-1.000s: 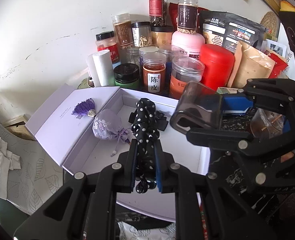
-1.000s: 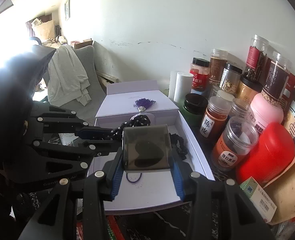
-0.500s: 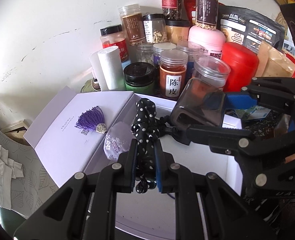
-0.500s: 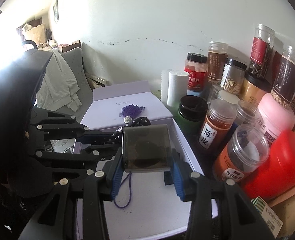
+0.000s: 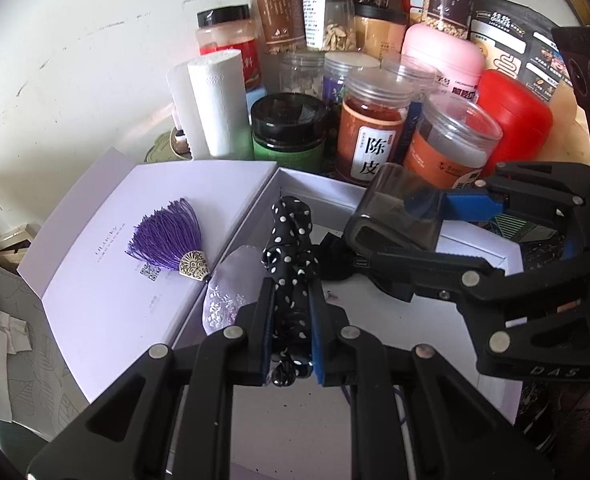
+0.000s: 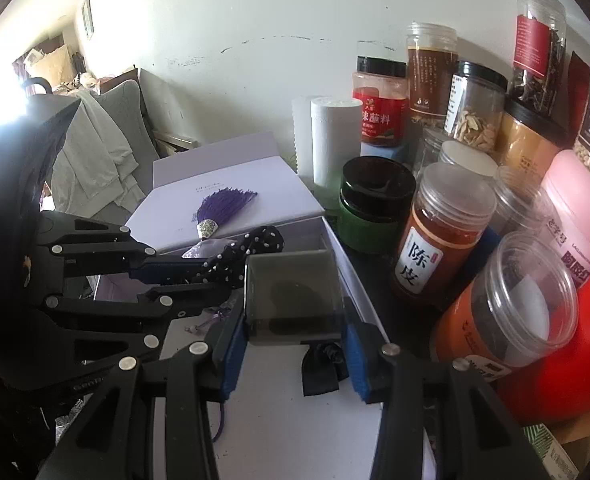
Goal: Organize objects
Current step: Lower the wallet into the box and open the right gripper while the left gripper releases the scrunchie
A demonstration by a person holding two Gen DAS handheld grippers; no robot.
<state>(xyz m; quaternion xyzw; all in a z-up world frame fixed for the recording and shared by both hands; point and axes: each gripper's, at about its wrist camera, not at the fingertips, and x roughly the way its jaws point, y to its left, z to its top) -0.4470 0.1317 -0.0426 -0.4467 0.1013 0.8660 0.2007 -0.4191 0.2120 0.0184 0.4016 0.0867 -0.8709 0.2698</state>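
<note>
A: Looking at the white box (image 5: 491, 248), what does each hand-held gripper carry?

B: Left hand-held gripper (image 5: 291, 344) is clamped on the dotted scarf (image 5: 291, 240); right hand-held gripper (image 6: 293, 344) squeezes the smoky case (image 6: 293, 292), both over the box.

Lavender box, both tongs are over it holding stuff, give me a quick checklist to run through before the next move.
1. Left tongs gripping the polka-dot hair tie: ok, clamped between the pads.
2. Right tongs gripping the smoky clear case: ok, pads on both sides.
3. Lavender box open: ok, lid folded flat with the purple tassel on it.
4. Bare floor in the box to set things on: ok, white floor shows below both tongs.
5. Embroidered pouch out of the way: cannot tell, partly hidden behind the left tongs.
6. Gap to the jars, such as the orange-labelled jar: ok, they stand outside the box wall.
</note>
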